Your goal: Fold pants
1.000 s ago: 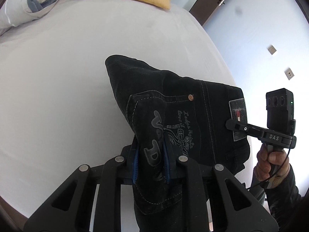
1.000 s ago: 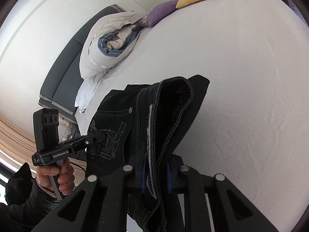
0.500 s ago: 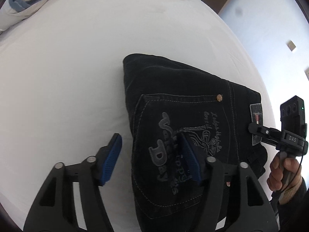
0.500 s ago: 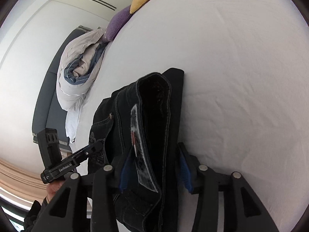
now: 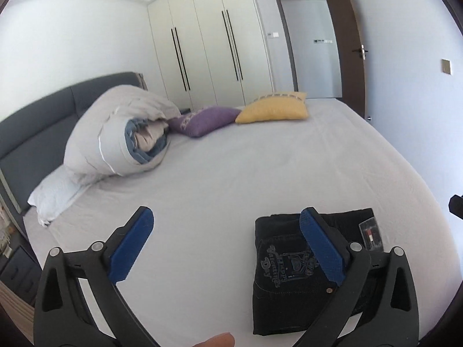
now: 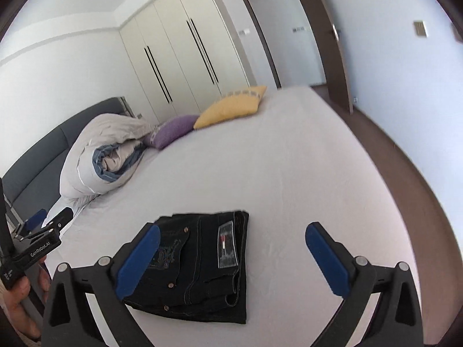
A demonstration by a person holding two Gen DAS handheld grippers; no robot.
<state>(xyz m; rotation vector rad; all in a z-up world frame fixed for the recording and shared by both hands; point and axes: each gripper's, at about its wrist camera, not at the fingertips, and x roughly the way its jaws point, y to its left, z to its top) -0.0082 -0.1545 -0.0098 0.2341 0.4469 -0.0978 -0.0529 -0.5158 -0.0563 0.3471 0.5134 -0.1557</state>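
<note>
Pants (image 6: pixel 202 263) folded, lower centre on bed (image 6: pixel 289 173). My left gripper (image 5: pixel 225 248), right gripper (image 6: pixel 231 260): jaws opening, nothing between. Release step; next, judge fold finished.

Both grippers' black triangular-cutout fingers (image 5: pixel 321 248) carry blue ribbed pads and silver screws.

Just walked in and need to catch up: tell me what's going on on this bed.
A person is folding pants using a handheld gripper in each hand. The black jeans lie folded into a compact rectangle on the white bed sheet. The left gripper and right gripper are both opening wide, with nothing between their pads; the jeans lie loose below them. A rolled duvet and two cushions sit further up the bed.
</note>
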